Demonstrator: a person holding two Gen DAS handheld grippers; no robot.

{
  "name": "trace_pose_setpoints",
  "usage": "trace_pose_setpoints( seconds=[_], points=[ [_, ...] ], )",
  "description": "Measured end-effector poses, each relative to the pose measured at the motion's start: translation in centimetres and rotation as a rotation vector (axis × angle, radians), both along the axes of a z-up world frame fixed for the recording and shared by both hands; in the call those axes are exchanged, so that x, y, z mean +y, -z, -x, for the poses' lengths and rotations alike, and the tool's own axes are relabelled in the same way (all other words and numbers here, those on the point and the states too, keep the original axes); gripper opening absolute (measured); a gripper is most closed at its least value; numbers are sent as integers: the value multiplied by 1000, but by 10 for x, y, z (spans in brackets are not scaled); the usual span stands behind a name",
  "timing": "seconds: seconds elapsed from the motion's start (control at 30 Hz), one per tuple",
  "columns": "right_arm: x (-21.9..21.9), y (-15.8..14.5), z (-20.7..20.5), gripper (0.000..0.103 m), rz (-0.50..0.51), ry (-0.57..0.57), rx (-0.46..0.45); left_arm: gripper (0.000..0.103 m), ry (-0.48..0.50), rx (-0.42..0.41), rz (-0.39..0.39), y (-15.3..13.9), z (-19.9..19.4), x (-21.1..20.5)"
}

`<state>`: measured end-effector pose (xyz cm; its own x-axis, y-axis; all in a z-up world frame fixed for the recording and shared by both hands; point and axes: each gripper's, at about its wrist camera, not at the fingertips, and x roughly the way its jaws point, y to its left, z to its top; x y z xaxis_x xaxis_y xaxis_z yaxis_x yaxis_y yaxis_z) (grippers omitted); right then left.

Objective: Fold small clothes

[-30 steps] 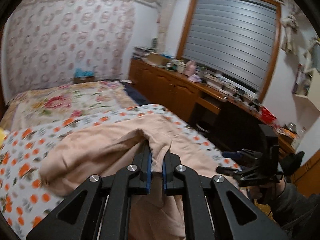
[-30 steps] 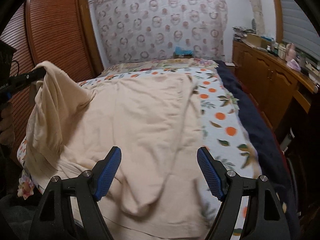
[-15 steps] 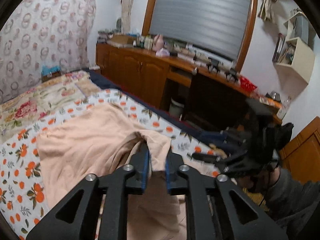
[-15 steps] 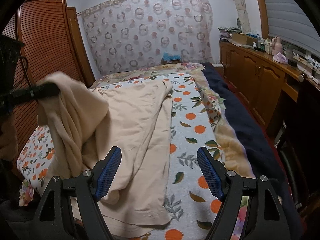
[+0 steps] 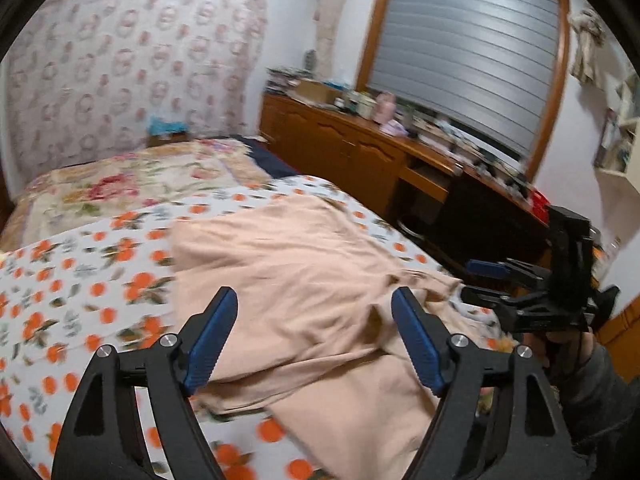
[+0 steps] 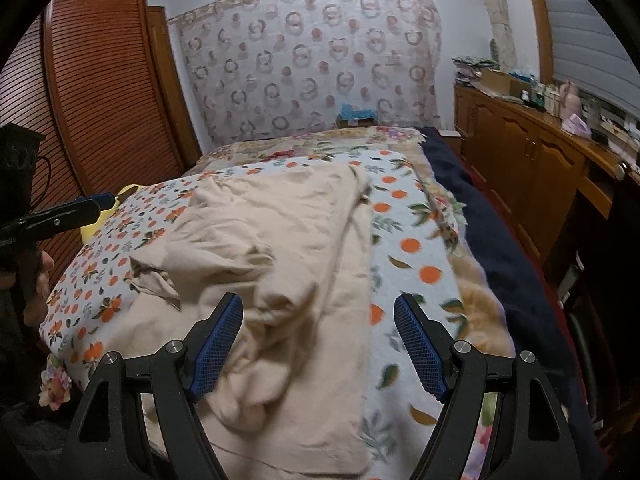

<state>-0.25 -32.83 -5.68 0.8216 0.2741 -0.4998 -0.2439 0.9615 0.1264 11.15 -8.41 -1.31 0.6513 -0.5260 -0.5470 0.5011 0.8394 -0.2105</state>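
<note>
Left tool (image 5: 314, 334) jaws just opening, tilted downward above peach garment (image 5: 304, 280), apparently released.

Garment's near hem: the peach garment (image 6: 288, 240) runs off under the right tool (image 6: 318, 344).
Desk clutter: items on the desk (image 5: 404, 140) smeared, too blurred to name.
Bedspread print: the bedspread (image 5: 80, 280) is motion-blurred.
</note>
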Motion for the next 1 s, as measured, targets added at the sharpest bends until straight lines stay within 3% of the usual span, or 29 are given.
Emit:
trace_pose_setpoints(
  seconds=[0.2, 0.53, 0.6, 0.7, 0.77, 1.0],
  points=[
    [21, -4, -12, 80, 32, -51, -7, 80, -139, -22, -29, 7, 3, 43],
    [27, 14, -46, 79, 34, -69, 87, 80, -194, -11, -22, 22, 6, 70],
    [26, 13, -48, 68, 25, -84, 89, 80, -202, -4, -17, 26, 5, 72],
    [29, 11, -46, 45, 29, -104, 87, 80, -233, -3, 4, 28, 4, 75],
    [31, 11, -44, 14, 36, -116, 79, 80, -239, -5, 25, 28, 6, 78],
    [28, -4, -11, 11, -55, -159, -12, 80, -230, -13, 20, 26, 8, 75]
  ],
)
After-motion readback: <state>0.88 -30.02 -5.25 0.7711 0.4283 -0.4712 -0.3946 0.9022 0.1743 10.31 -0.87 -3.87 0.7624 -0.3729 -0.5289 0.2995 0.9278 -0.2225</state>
